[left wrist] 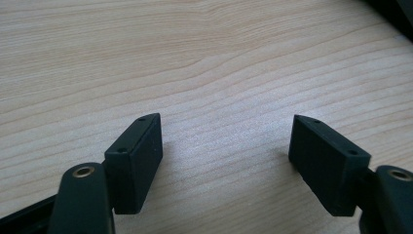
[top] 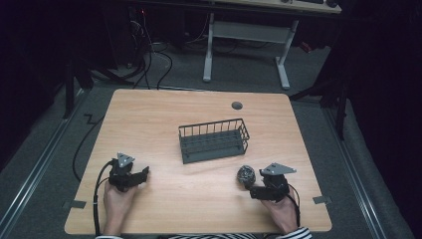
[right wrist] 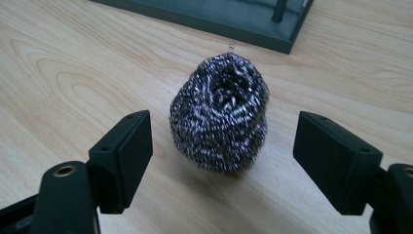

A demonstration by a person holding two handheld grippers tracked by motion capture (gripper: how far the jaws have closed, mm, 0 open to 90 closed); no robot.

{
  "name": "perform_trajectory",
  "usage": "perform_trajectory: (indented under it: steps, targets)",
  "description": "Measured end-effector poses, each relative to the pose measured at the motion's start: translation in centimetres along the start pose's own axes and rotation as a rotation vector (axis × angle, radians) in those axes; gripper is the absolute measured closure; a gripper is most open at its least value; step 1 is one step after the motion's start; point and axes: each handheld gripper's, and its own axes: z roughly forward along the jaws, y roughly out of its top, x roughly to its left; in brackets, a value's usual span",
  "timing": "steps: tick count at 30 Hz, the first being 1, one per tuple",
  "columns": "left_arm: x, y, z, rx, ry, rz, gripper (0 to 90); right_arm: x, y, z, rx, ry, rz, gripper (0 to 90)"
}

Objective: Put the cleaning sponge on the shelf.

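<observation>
A light wooden table (top: 199, 199) seen from above, standing on a dark grey floor, with a person's two hands entering from the bottom edge of the frame, each holding a black gripper.

At the lower right of the high view, the right gripper (top: 249, 185) lies low over the table and points toward the upper left of the frame. Just beyond its tips sits a steel wool scourer (top: 245, 174), a rounded ball of shiny silver-grey wire. In the right gripper view the scourer (right wrist: 220, 114) fills the middle of the frame, resting on the wood. The fingers (right wrist: 124, 158) are spread wide to either side of it, with clear gaps of bare table between each pad and the wire. Nothing is pinched.

At the lower left of the high view, the left gripper (top: 144, 173) rests on the table in the person's left hand (top: 118, 204), pointing right. In the left gripper view its fingers (left wrist: 139, 161) are spread apart, with bare wood grain between them.

In the centre of the high view stands a dark grey wire basket (top: 214, 141) with a solid base and low barred walls, just up and left of the scourer. Its base edge (right wrist: 234, 22) runs across the top of the right gripper view, behind the scourer and apart from it.

A striped sleeve (top: 293, 234) shows at the bottom right edge.
</observation>
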Motion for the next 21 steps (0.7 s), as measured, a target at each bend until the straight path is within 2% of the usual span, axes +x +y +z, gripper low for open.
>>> perform_trajectory:
  steps: [2,4,14,18,21]
  targets:
    - [0.0,0.0,0.0,0.000,0.000,0.000,28.7,0.0,0.4,0.6,0.006,-0.002,-0.009,22.3]
    - [0.0,0.0,0.0,0.000,0.000,0.000,28.6,-0.2,0.7,1.2,0.022,0.003,0.004,21.9]
    - [0.0,0.0,0.0,0.001,-0.003,-0.001,28.6,-0.4,1.3,2.4,0.055,0.000,0.002,23.9]
    - [0.0,0.0,0.0,0.000,-0.001,0.000,28.6,-0.3,1.3,2.7,0.070,0.009,-0.001,27.6]
    - [0.0,0.0,0.0,0.000,0.000,0.000,28.6,-0.1,1.2,2.9,0.072,0.007,-0.024,33.3]
